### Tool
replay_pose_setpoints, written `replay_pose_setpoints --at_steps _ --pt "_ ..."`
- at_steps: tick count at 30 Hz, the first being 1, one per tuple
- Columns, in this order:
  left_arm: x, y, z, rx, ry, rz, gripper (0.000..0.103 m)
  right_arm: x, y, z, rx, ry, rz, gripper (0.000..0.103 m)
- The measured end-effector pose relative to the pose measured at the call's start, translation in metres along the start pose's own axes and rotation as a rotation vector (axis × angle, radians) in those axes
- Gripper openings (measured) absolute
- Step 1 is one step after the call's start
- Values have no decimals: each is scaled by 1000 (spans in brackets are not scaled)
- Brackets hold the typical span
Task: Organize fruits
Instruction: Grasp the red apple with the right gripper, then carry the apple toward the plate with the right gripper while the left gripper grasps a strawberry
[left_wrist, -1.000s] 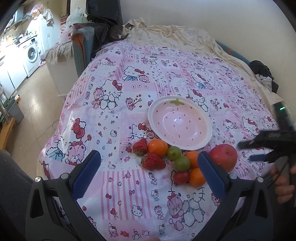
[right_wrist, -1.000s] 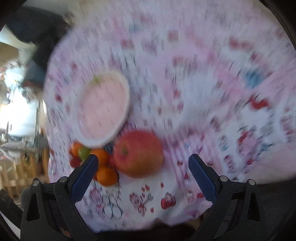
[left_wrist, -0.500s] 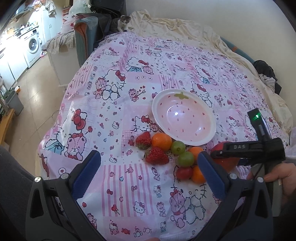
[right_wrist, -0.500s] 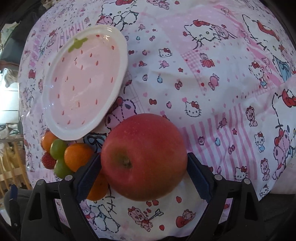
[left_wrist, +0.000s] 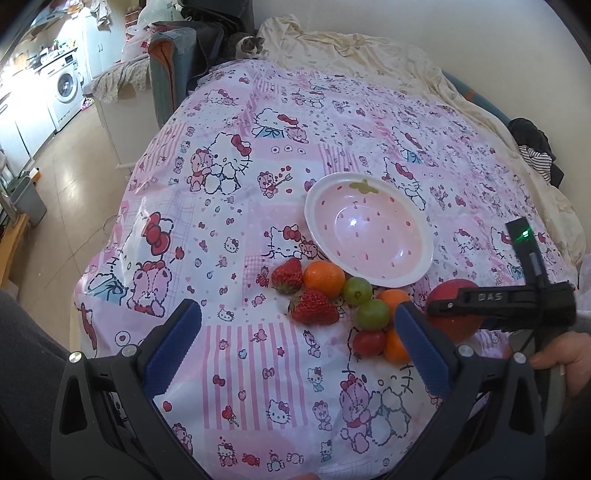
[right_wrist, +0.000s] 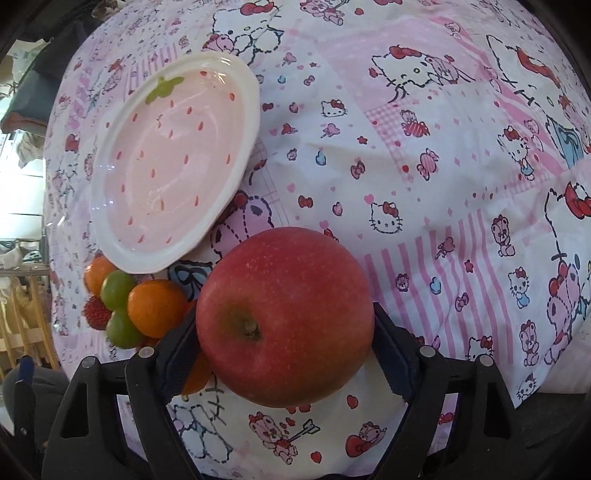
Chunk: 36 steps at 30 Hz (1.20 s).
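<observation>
A big red apple (right_wrist: 284, 314) lies on the pink cartoon cloth, just right of an empty pink strawberry-pattern plate (right_wrist: 170, 162). My right gripper (right_wrist: 282, 325) points steeply down over the apple. Its jaws are closing, with the apple between the blue pads, which stand right at its sides. In the left wrist view the right gripper (left_wrist: 498, 299) covers part of the apple (left_wrist: 443, 290). Below the plate (left_wrist: 369, 236) lie two strawberries (left_wrist: 313, 312), small oranges (left_wrist: 324, 278), two green grapes (left_wrist: 357, 290) and a cherry tomato (left_wrist: 368, 341). My left gripper (left_wrist: 293, 317) hovers open and empty before them.
The cloth-covered table drops off at its left edge (left_wrist: 110, 236) to a tiled floor. A cream blanket (left_wrist: 351, 48) and dark clothes (left_wrist: 535, 147) lie at the far side. A cat (left_wrist: 249, 46) sits beyond the table. A hand (left_wrist: 561, 362) holds the right gripper.
The right gripper has come down over the apple and its jaws have narrowed around it. The apple stays on the cloth. The left gripper has hardly moved.
</observation>
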<state>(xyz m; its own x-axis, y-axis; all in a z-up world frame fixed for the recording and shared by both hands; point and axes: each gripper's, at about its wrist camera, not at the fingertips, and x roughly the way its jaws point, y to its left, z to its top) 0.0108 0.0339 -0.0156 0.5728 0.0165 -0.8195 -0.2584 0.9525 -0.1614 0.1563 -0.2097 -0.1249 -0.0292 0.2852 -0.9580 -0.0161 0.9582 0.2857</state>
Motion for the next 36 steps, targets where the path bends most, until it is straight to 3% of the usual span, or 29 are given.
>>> replay_pose_setpoints --at_steps 4,7,10,15,20,27,36 --pt "6 5 2 -7 32 -9 103 -22 0 -4 -39 -20 59 86" --pt "22 12 2 -26 112 -20 103 -46 2 -4 -78 -54 179 86" --pt "40 20 4 -57 208 -9 102 -58 4 -5 -110 -96 218 86" --pt "61 32 13 -110 305 -12 85 -62 -6 -6 -92 -128 261 86" --pt "92 12 27 -43 473 -97 72 -65 -21 -4 -48 -126 281 86" --pt "123 -9 30 -60 519 -73 65 -65 -16 -4 -42 -131 326 86" --pt "133 -16 28 -36 522 -42 65 -64 -24 -5 -20 -122 318 86"
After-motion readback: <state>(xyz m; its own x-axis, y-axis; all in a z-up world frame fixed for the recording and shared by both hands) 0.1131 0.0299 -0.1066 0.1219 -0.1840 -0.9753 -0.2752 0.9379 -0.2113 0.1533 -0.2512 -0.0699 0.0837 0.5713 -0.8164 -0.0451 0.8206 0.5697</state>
